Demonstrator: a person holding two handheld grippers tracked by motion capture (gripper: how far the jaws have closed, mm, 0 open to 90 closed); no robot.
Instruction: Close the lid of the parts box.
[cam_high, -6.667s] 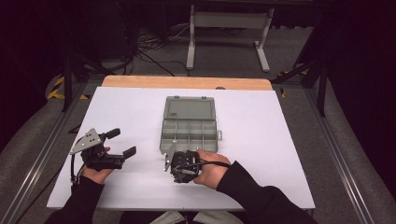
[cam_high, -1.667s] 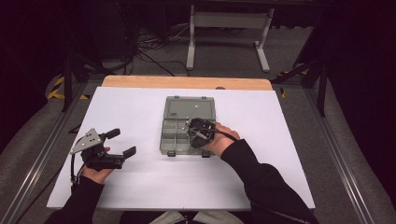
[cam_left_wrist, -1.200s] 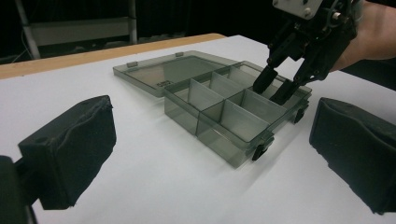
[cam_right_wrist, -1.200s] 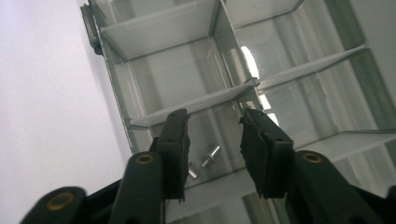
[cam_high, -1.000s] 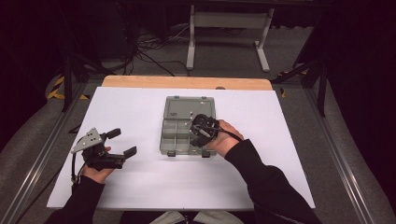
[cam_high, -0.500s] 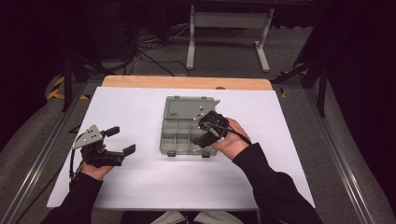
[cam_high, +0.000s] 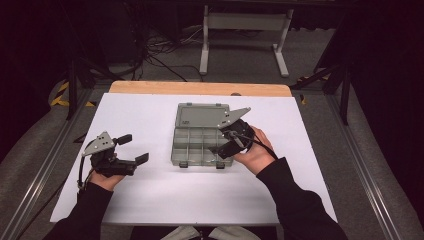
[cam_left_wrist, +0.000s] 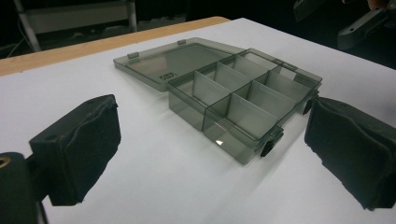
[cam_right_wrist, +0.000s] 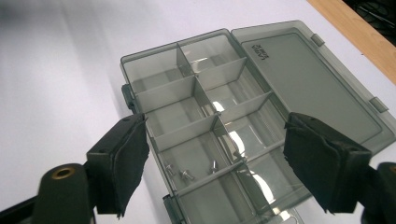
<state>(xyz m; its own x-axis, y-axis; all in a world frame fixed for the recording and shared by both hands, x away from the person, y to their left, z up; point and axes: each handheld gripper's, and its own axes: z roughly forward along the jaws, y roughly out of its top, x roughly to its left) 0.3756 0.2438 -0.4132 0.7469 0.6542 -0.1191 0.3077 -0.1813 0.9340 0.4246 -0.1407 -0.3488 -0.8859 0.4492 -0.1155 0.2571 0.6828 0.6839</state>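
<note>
A smoky grey compartment box (cam_high: 199, 134) lies in the middle of the white table with its lid folded flat on the far side. My right gripper (cam_high: 221, 141) hovers over the box's right edge. In the right gripper view the right gripper (cam_right_wrist: 217, 140) is open; its jaws have just been opening and nothing is between them. Below them, a few small screws (cam_right_wrist: 186, 174) lie in one compartment of the box (cam_right_wrist: 219, 100). My left gripper (cam_high: 134, 149) is held low at the left, well apart from the box. In the left gripper view the left gripper (cam_left_wrist: 212, 130) is open and faces the box (cam_left_wrist: 243, 100).
The white table top (cam_high: 150, 200) ends in a wooden strip (cam_high: 200, 88) at the far edge. Metal rails run along both sides of the table. A white stand (cam_high: 245, 22) and cables are on the floor beyond.
My right gripper has moved to the right and lifted, from over the middle of the box to its right edge. The left gripper has barely shifted.
</note>
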